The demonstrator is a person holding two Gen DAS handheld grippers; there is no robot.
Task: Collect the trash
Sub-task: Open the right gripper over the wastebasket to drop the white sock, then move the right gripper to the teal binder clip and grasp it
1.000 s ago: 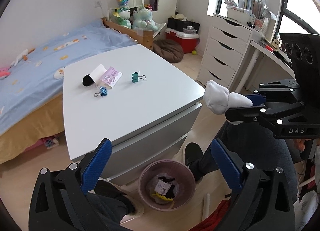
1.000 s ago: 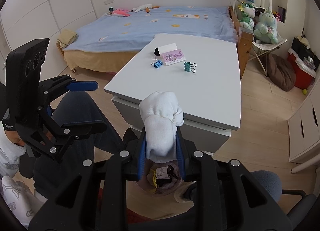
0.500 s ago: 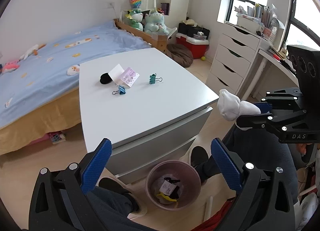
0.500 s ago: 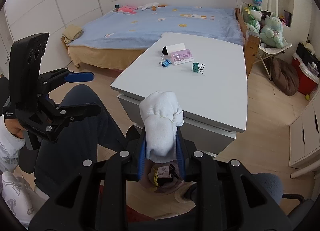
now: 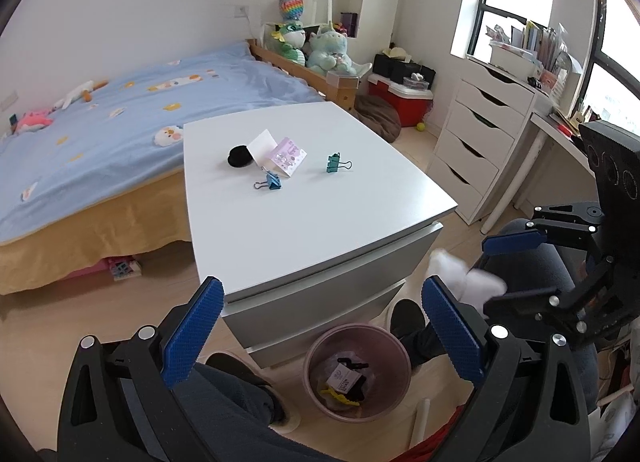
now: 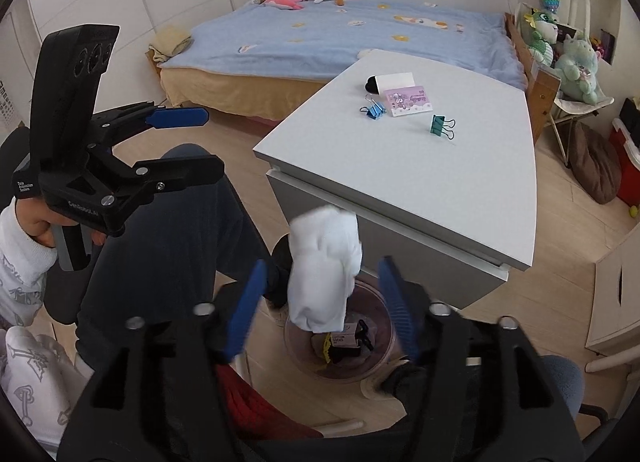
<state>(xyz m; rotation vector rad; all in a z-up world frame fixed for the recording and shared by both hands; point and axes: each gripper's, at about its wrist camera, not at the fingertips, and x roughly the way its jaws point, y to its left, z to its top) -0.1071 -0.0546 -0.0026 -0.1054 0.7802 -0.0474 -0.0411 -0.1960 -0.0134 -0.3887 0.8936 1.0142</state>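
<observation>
The right hand-held gripper (image 6: 320,298) is spread wide, its blue fingers (image 6: 245,310) apart from the white sock (image 6: 324,270) that hangs between them, blurred, with no pad touching it; the sock sits directly above the pink bin (image 6: 340,346) on the floor. In the left wrist view the same sock (image 5: 466,282) shows as a white blur just beside the right hand-held gripper (image 5: 504,262), above and to the right of the bin (image 5: 356,372), which holds a small carton and some yellow and black scraps. The left hand-held gripper (image 5: 320,338) is released too, its fingers (image 5: 192,338) wide and grasping nothing, held over the person's lap near the bin. On the white bench (image 5: 304,197) lie a black ball (image 5: 239,156), a white card (image 5: 262,145), a pink card (image 5: 287,155), a blue clip (image 5: 270,181) and a green clip (image 5: 335,163), all well apart from both grippers. A bed (image 5: 120,121) with a blue cover stands behind the bench.
</observation>
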